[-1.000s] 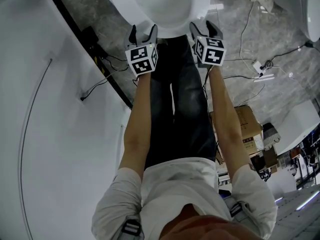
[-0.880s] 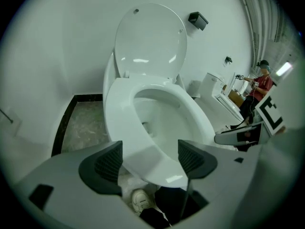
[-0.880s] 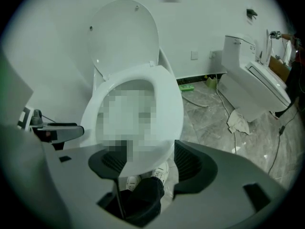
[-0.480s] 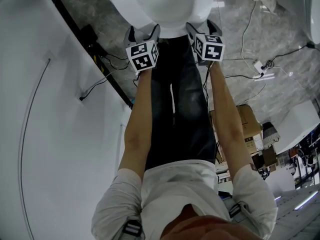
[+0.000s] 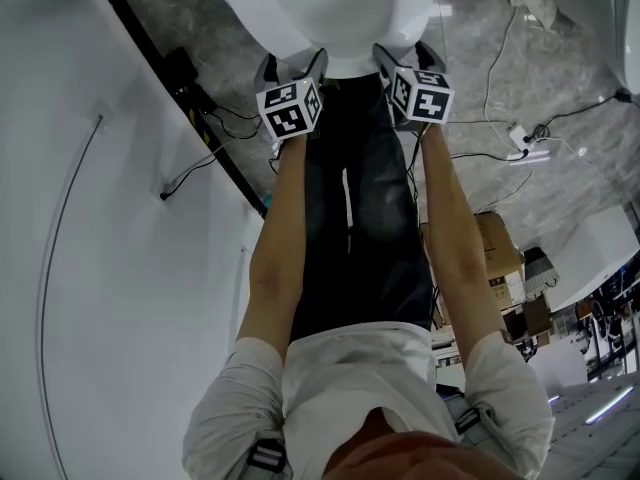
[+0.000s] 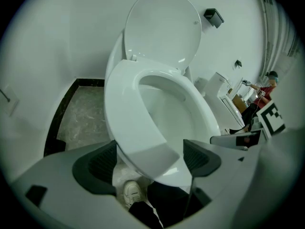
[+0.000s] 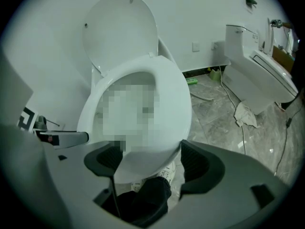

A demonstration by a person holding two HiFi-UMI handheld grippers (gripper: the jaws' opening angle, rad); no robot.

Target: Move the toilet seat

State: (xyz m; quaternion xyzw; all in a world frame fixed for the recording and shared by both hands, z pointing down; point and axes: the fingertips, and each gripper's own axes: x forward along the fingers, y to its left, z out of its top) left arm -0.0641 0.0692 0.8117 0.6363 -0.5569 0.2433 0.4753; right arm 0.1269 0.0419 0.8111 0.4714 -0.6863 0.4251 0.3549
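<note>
The white toilet [image 5: 330, 8] stands at the top of the head view, its lid [image 6: 162, 27] upright at the back. The seat [image 6: 124, 123] lies down over the bowl. My left gripper [image 5: 292, 66] and right gripper [image 5: 405, 56] sit side by side at the seat's front edge. In the left gripper view the seat's front rim lies between the dark pads [image 6: 102, 163], which stand off it. The right gripper view shows the seat [image 7: 171, 104] the same way, between spread pads [image 7: 193, 156]. Both sets of jaws have just been opening and are open.
A second toilet [image 7: 257, 75] stands to the right, with a crumpled rag [image 7: 245, 113] and cables [image 5: 500, 78] on the marble floor. A cardboard box [image 5: 495, 253] sits behind me. A white curved wall [image 5: 100, 268] runs along the left. My shoe [image 6: 131, 191] is under the bowl's front.
Both grippers have sunk a little closer to the seat's front rim. Their jaws have spread wider around it.
</note>
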